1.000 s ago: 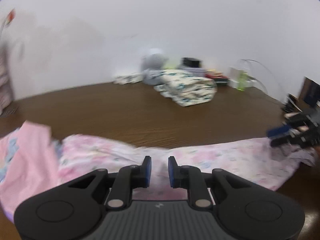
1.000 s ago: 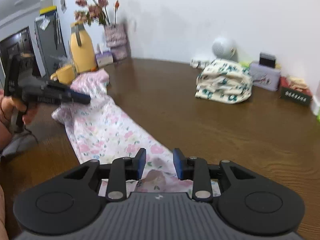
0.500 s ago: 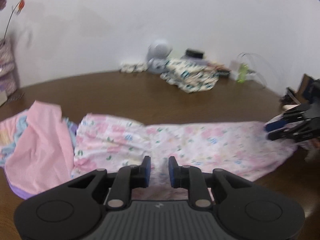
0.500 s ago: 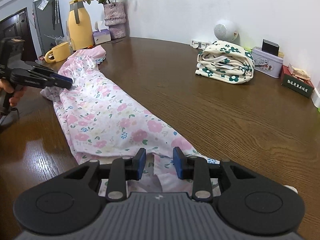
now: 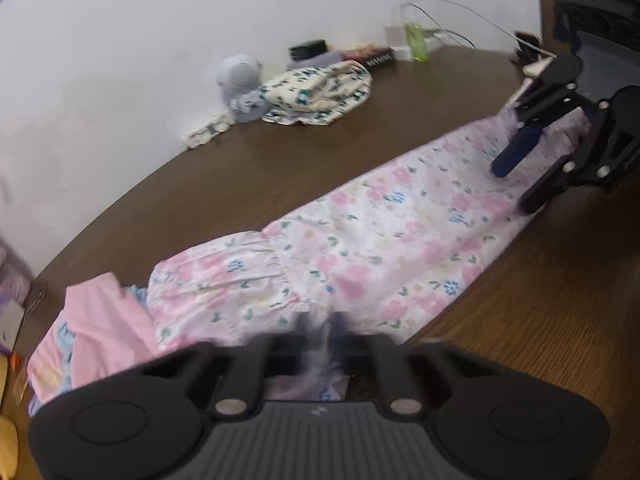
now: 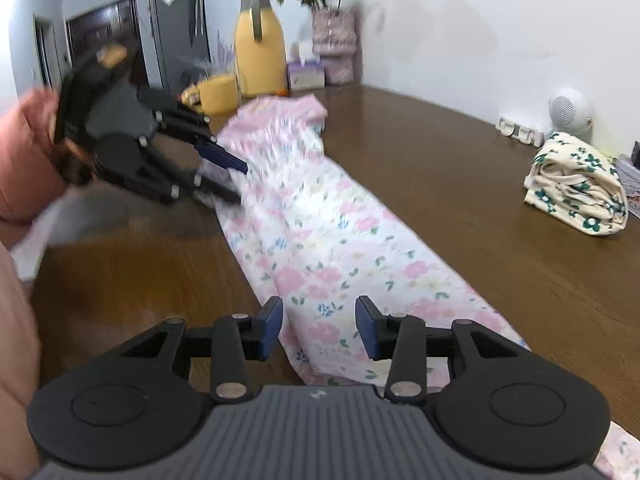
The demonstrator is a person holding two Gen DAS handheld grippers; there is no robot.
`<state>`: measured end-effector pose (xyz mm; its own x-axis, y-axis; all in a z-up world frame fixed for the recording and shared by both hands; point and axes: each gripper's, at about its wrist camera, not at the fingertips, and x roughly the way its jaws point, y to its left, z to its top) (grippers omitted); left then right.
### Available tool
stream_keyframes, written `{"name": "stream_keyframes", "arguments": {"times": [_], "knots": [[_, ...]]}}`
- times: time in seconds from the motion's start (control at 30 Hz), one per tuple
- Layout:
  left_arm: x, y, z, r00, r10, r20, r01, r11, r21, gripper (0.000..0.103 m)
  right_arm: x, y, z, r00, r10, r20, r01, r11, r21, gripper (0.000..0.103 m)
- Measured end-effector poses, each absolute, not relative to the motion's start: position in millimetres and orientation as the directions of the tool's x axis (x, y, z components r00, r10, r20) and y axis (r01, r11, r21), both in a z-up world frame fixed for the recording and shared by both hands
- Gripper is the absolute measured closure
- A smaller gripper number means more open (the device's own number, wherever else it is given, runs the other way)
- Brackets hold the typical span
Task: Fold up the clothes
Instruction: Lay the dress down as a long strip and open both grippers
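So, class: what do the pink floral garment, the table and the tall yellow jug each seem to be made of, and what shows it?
Pink floral garment: thin woven cloth, probably cotton, matte; it lies limp and wrinkled.
Table: dark wood or wood veneer with a light sheen; grain lines show.
Tall yellow jug: smooth, probably plastic or coated metal; too blurred to tell.

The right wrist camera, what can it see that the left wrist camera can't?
Only the right wrist view shows the yellow jug, the yellow mug, the flowers in a vase, the person's hand and the right gripper open over the cloth. Only the left wrist view shows the plain pink garment and the white cables. Both show the long floral garment on the brown table, the folded green-flowered cloth and the round white speaker.
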<state>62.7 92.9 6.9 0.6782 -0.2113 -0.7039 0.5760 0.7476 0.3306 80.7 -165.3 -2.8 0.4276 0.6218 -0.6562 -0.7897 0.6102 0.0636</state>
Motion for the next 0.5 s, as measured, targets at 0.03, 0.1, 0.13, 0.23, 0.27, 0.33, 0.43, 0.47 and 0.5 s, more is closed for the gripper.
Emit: {"name": "stream_keyframes", "arguments": {"times": [0.03,0.1,0.13,0.23,0.27,0.33,0.43,0.47,0.5], "knots": [[58.5,92.7,10.5,0.692,-0.213,-0.689,0.57,0.747,0.342,0.101,81.4,-160.0,-6.7,0.428,0.607,-0.669,-0.789,0.613,0.051,0.069],[50.1,92.3,17.6,0.72,-0.216,-0.659,0.558,0.745,0.366,0.101,79.1,-159.7,-7.2,0.432,0.599,-0.674,-0.791,0.611,0.037,0.1],[45.9,92.1,21.2,0.734,-0.217,-0.644,0.551,0.744,0.377,0.101,76.7,-161.8,-6.0,0.432,0.601,-0.672,-0.793,0.609,0.035,0.1],[31.3,94.6,23.5,0.72,-0.231,-0.655,0.571,0.733,0.369,0.101,68.4,-168.8,-1.4,0.425,0.611,-0.668,-0.8,0.599,0.039,0.1],[31.0,94.8,19.6,0.711,-0.225,-0.667,0.573,0.734,0.364,0.101,66.5,-169.4,-2.0,0.421,0.61,-0.671,-0.802,0.596,0.039,0.1],[32.3,94.7,9.9,0.69,-0.207,-0.694,0.576,0.738,0.353,0.1,63.6,-169.3,-4.8,0.41,0.605,-0.683,-0.807,0.59,0.039,0.1],[33.3,97.4,10.7,0.68,-0.248,-0.69,0.579,0.759,0.297,0.085,63.9,-170.2,-8.0,0.403,0.611,-0.681,-0.804,0.592,0.055,0.097],[33.5,98.8,14.2,0.681,-0.275,-0.679,0.58,0.769,0.27,0.078,63.8,-170.9,-8.0,0.401,0.616,-0.678,-0.803,0.593,0.064,0.093],[33.6,100.2,17.8,0.682,-0.303,-0.666,0.581,0.777,0.242,0.073,62.9,-172.2,-7.1,0.4,0.622,-0.674,-0.803,0.592,0.07,0.088]]}}
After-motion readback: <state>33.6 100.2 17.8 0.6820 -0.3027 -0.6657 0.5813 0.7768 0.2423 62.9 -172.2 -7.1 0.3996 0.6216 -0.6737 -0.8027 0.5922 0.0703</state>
